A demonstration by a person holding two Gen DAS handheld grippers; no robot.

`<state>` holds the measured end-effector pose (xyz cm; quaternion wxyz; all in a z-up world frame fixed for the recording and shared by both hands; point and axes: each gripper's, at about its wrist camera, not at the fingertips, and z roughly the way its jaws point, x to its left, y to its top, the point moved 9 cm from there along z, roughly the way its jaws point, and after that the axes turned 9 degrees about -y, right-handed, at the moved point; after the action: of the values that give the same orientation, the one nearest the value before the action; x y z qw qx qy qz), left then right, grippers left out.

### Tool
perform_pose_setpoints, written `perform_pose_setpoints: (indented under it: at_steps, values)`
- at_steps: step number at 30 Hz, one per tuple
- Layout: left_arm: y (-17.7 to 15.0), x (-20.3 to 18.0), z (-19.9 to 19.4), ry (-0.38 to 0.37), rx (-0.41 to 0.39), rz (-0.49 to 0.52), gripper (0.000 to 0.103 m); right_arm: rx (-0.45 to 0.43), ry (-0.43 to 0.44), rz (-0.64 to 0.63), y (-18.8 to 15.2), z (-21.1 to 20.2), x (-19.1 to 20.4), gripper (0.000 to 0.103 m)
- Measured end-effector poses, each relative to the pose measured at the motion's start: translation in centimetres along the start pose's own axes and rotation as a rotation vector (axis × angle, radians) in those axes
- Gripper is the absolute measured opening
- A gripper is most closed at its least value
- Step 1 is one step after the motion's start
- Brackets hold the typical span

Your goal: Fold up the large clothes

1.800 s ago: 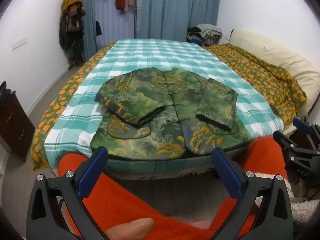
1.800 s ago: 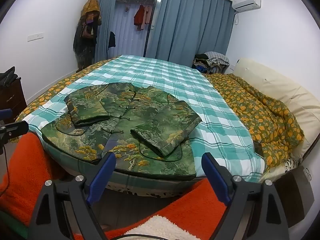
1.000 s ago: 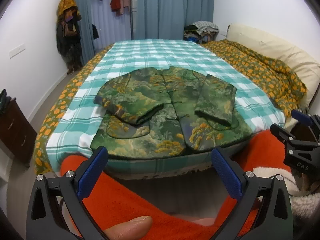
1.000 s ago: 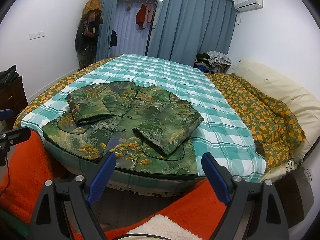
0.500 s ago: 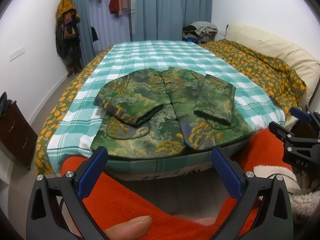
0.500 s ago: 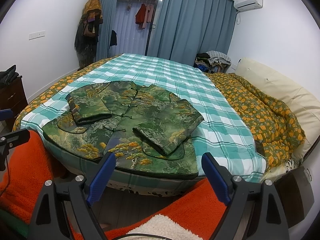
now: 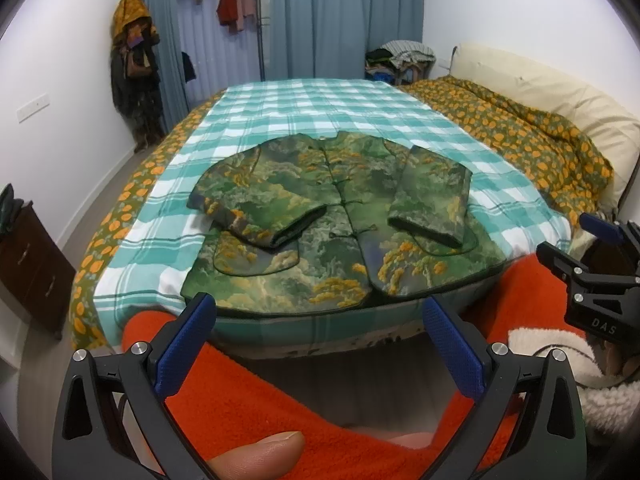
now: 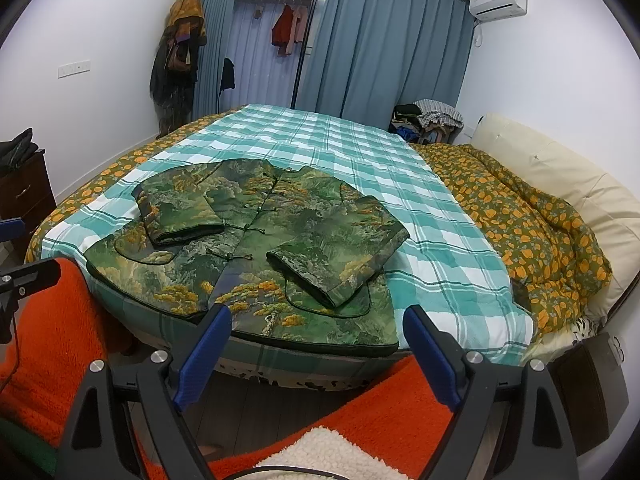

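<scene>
Checked sheet lies bare far of the jacket; a heaped quilt blocks the right.

One green patterned jacket lies on one bed, its two sleeves folded across the front. One teal checked sheet and one orange-flowered quilt cover the bed. Two hand-held grippers are in view, the left hand-held gripper and the right hand-held gripper, each with two blue pads. One air conditioner hangs on the wall, and one dark dresser stands beside the bed.
</scene>
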<state>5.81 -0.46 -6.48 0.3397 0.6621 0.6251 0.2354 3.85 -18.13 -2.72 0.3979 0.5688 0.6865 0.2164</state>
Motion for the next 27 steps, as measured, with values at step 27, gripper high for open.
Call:
perform_pose_setpoints:
  at_steps: [27]
  values:
    - [-0.09,-0.26,0.13,0.004,0.001,0.002,0.103,0.005,0.0,-0.002,-0.21,0.03,0.16,0.089]
